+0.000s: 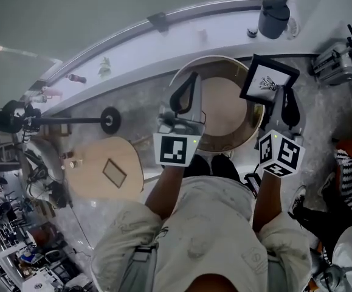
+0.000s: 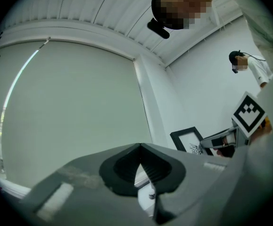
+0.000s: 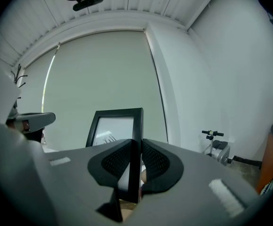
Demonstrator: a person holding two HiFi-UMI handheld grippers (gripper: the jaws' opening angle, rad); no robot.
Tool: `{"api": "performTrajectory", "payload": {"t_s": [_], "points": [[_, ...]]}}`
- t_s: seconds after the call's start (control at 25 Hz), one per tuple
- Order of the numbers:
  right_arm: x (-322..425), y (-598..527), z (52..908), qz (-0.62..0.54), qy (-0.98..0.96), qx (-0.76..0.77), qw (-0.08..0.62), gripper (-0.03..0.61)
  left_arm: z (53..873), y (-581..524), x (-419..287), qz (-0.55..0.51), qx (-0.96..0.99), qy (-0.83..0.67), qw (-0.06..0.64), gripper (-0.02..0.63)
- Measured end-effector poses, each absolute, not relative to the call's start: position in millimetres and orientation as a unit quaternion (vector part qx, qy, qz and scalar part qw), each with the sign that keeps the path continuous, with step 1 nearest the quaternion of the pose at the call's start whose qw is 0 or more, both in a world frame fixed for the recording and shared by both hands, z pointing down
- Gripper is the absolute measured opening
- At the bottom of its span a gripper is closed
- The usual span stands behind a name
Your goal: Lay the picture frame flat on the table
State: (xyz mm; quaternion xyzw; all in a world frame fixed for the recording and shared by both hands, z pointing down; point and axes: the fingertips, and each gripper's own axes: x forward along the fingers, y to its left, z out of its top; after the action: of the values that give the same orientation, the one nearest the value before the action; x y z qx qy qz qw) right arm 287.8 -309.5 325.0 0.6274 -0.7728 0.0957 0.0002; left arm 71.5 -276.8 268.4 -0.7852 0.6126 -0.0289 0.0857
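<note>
At the right rim of the round counter [image 1: 224,126] in the head view, my right hand-held gripper [image 1: 283,102] holds the picture frame [image 1: 268,79] raised and tilted, not yet lying down. Left gripper view: my left hand-held gripper [image 2: 140,147] has its jaws pressed together on nothing. Right gripper view: the jaws pinch the frame's side rail, standing upright, so I judge that lowering it and laying it flat remains.

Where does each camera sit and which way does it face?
Head view: on the person's head, steeply down at the table; arms, left gripper, right gripper show.
Left gripper view: on left gripper, along shut jaws toward a blind.
Right gripper view: on right gripper, along jaws clamping the picture frame.
All share that frame.
</note>
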Motion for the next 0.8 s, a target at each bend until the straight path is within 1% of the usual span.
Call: {"api": "performTrajectory", "payload": {"t_s": [0.2,0.44,0.8], "points": [[277.0,-320.0,345.5,0.114,-0.775,0.622,0.012,0.069,287.1,-284.2,58.1,-0.041,-0.78,0.621,0.068,0.003],[254.4,-325.5,361.0,0.122,-0.772,0.623,0.03,0.069,320.9,-295.7,41.2,-0.039,-0.785,0.617,0.029,0.003],[197.0,-353.8,402.6,0.133,-0.77,0.621,0.07,0.069,363.3,-327.7,-17.5,-0.032,-0.786,0.617,0.02,0.003]]}}
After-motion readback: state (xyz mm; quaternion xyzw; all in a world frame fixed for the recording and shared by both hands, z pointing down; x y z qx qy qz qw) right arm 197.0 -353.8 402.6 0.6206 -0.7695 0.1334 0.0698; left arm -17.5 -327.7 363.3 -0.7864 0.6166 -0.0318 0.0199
